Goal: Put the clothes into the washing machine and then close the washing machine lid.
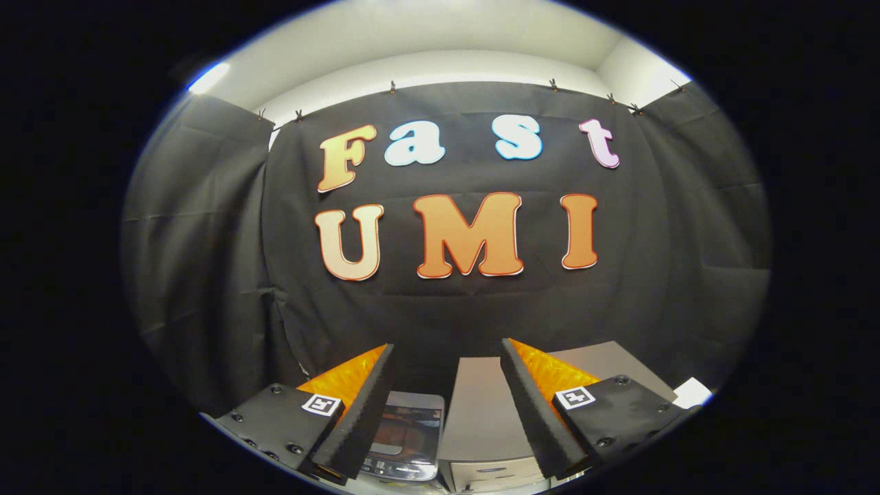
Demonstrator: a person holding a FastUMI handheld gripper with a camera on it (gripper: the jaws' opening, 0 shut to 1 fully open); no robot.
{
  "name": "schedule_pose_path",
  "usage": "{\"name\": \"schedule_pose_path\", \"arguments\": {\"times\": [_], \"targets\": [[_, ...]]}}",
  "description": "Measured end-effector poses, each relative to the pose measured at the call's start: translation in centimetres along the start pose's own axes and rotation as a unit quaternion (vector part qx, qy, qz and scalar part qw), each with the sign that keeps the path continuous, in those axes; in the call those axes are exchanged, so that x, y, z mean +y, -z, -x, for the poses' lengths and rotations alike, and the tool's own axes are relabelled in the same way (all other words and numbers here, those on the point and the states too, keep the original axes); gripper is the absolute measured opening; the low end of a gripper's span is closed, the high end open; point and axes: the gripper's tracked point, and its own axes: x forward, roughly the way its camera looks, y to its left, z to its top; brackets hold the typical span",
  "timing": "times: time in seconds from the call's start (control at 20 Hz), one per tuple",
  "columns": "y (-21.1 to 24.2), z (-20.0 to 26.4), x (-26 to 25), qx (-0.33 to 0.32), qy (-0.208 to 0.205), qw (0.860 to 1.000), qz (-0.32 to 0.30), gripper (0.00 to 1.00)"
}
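Observation:
My gripper (447, 357) is held high and points at the black cloth wall, its fingers wide apart with nothing between them. Below and between the fingers sits a small washing machine (405, 433) seen from above, its dark glossy lid lying flat on top. To its right, a grey box-like appliance (481, 419) stands close beside it, partly hidden behind the right finger. No clothes can be made out from here.
The black cloth wall (467, 316) hangs just beyond the machines and wraps around both sides. A small white paper (691, 392) lies past the right finger on the grey surface.

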Motion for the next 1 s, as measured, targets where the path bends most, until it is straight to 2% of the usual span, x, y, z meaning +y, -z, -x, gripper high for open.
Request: {"name": "schedule_pose_path", "arguments": {"times": [0.4,1.0], "targets": [[-2.2,3.0,-7.6,-0.019,0.029,0.999,0.000,0.98],[-2.4,5.6,-12.5,-0.022,0.056,0.998,-0.003,0.98]]}}
